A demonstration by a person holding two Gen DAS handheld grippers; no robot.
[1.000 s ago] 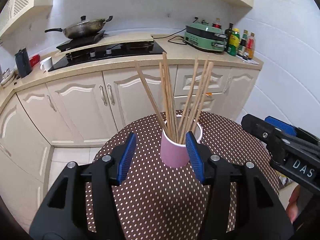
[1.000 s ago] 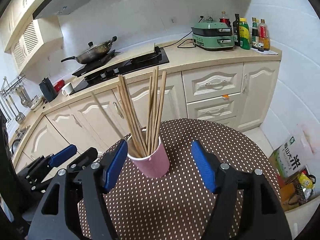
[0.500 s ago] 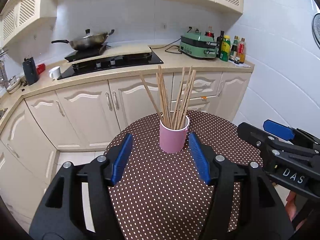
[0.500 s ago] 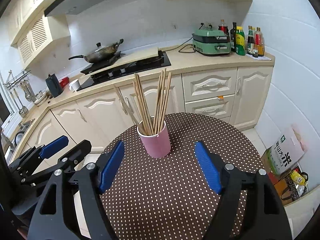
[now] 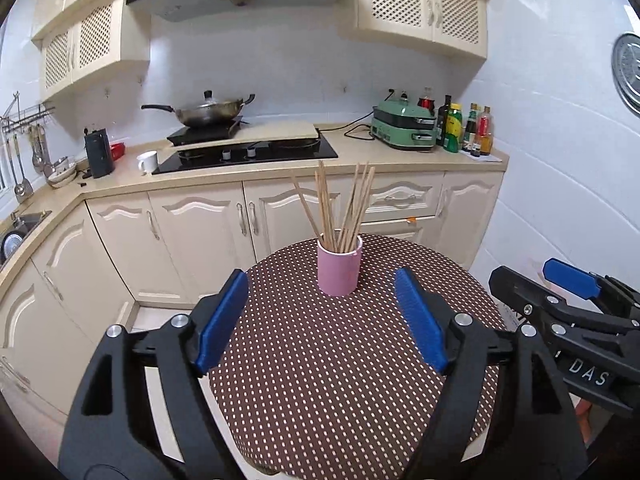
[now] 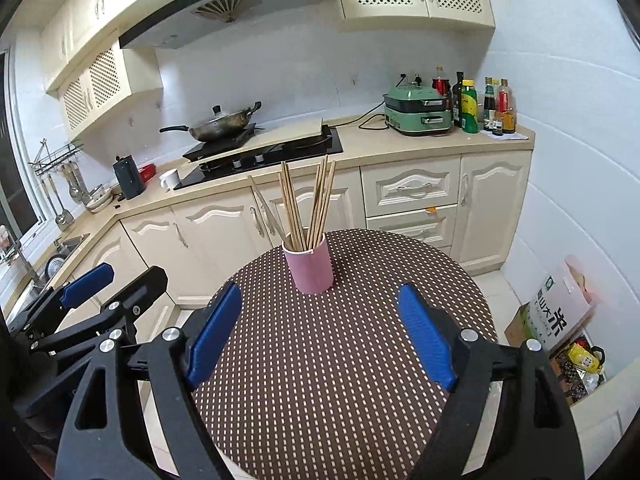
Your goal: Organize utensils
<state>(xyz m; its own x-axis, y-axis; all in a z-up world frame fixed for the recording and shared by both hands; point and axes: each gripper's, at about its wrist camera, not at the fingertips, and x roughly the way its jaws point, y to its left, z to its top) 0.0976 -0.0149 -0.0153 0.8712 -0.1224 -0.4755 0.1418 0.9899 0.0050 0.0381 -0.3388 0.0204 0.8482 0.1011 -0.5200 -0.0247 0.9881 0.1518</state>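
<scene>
A pink cup (image 5: 339, 267) stands upright near the far edge of a round table with a brown dotted cloth (image 5: 344, 380). Several wooden chopsticks (image 5: 344, 208) stand in it, fanned out. The cup (image 6: 311, 271) and chopsticks (image 6: 308, 204) also show in the right wrist view, on the table (image 6: 332, 376). My left gripper (image 5: 320, 320) is open and empty, well back from the cup. My right gripper (image 6: 320, 328) is open and empty, also back from the cup. Each gripper shows at the edge of the other's view, the right gripper (image 5: 568, 300) and the left gripper (image 6: 92, 292).
Cream kitchen cabinets (image 5: 200, 232) and a counter run behind the table, with a hob (image 5: 248, 152), a wok (image 5: 208, 114), a green appliance (image 5: 404, 128) and bottles (image 5: 468, 128). A sink (image 6: 60, 256) lies left. Bags and a box (image 6: 560, 320) sit on the floor right.
Both grippers have pulled back and up from the cup. One second ago their fingers flanked it closely; now it stands farther off on the table, untouched.
</scene>
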